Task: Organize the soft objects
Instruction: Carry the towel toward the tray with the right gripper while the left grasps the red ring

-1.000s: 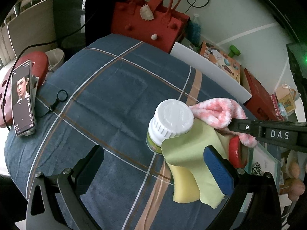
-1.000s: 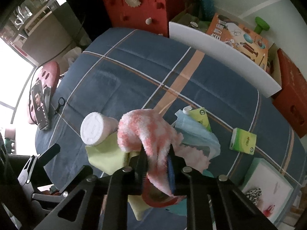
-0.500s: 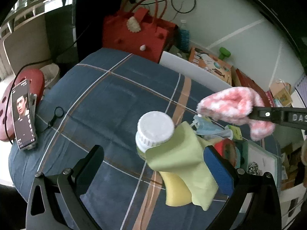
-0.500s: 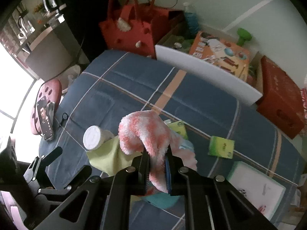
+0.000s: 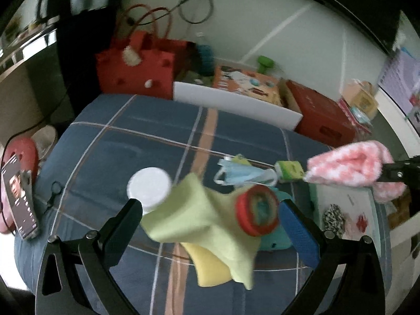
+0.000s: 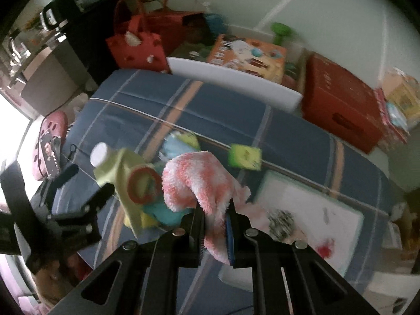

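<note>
Above the plaid-covered table (image 5: 147, 141), I am holding the pink-and-white fluffy cloth (image 6: 199, 181) in the right gripper (image 6: 215, 225), whose jaws are clamping together on the cloth's lower fold so that the free end is arching up and forward, clear of the table; in the left wrist view the same cloth (image 5: 349, 165) is hanging at the far right, well apart from the pile. I am keeping the left gripper (image 5: 210, 218) with its jaws spread wide and gripping nothing, poised over the remaining pile, probably so it is ready for the next soft item. That pile is lying between its fingers: a light green cloth (image 5: 199, 223) draped against a white-capped bottle (image 5: 149, 187), a yellow sponge (image 5: 210, 270) showing beneath it, a red-rimmed round object (image 5: 257, 214) on top, and a blue face mask (image 5: 241, 174) just behind. A small green packet (image 5: 290, 169) is lying near the mask. Motion blur is making every label unreadable; I am reading no brand or writing here.
</note>
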Demonstrator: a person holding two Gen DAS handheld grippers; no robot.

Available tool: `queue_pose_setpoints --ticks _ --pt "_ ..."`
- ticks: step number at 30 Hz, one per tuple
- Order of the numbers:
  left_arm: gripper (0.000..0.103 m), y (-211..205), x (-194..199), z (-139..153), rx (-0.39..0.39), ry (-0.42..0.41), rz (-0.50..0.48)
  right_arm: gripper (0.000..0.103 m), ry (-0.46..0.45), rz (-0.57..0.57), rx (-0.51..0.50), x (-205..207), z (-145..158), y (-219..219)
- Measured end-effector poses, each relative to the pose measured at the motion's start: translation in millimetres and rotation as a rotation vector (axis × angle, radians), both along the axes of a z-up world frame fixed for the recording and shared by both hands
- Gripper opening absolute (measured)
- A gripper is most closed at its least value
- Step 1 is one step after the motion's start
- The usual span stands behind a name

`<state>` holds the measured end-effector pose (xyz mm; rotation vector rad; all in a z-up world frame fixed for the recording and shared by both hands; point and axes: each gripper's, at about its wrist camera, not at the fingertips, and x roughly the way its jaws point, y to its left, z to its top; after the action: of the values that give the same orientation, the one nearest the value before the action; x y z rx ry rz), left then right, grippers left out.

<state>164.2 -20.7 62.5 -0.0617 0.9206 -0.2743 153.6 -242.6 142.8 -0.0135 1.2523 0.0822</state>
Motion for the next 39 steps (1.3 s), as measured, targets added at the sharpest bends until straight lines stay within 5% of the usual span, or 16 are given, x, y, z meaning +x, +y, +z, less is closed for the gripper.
queue_pose_setpoints --ticks 15,19,33,36,39 --pt "0.102 -55 3 -22 0.096 0.001 -0.115 0.014 0.063 -0.174 0.006 -87 -12 -91" --pt "0.08 -63 6 -28 0.094 0.024 -0.134 0.014 0.065 -0.196 0.021 -92 -16 -102" --pt "0.047 -58 8 -27 0.087 0.013 -0.111 0.014 0.079 -0.192 0.058 -89 -34 -105" --pt "0.017 -54 10 -27 0.085 0.019 -0.102 0.014 0.078 -0.191 0.063 -88 -36 -106" --pt "0.017 -50 14 -32 0.075 0.039 -0.089 0.014 0.082 -0.19 0.067 -88 -38 -107"
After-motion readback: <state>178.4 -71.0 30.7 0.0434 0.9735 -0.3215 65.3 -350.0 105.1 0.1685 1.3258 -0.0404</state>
